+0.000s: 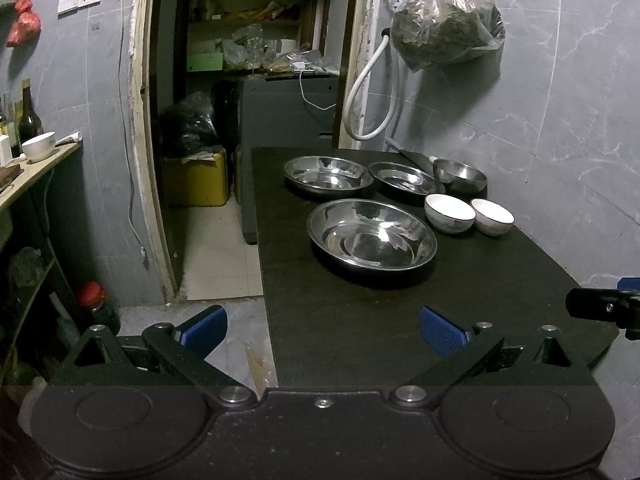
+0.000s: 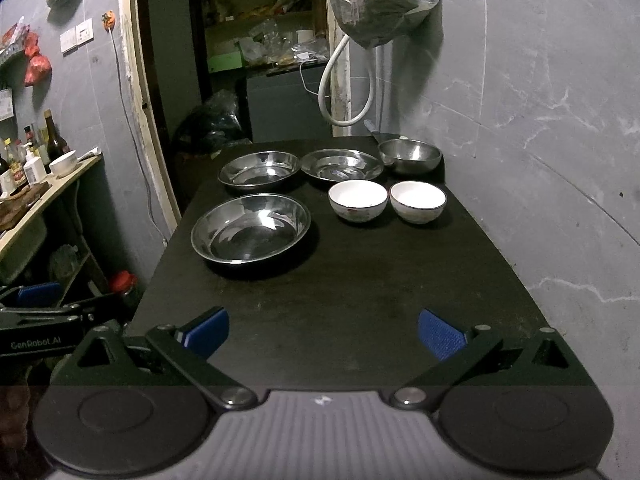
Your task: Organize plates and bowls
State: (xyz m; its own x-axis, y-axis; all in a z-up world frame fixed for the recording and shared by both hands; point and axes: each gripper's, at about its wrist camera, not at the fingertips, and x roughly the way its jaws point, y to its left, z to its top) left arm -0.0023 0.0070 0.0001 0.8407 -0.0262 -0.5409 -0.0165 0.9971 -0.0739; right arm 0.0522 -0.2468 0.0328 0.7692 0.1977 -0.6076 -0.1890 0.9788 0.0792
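Note:
On a dark table (image 2: 340, 304) lie three steel plates: a large one (image 2: 251, 227) nearest me and two smaller ones (image 2: 259, 169) (image 2: 341, 165) behind it. A steel bowl (image 2: 409, 155) stands at the far right corner. Two white ceramic bowls (image 2: 358, 199) (image 2: 417, 201) sit side by side in front of it. The same dishes show in the left wrist view, with the large plate (image 1: 371, 235) in the middle. My left gripper (image 1: 322, 330) hangs open over the table's near left edge. My right gripper (image 2: 323, 332) is open above the near end, empty.
A grey wall runs along the table's right side, with a hanging plastic bag (image 2: 384, 0) and a white hose (image 2: 344, 80). To the left stands a shelf (image 2: 44, 196) with bottles and a white bowl (image 2: 63, 164). A doorway (image 1: 248, 120) opens behind the table.

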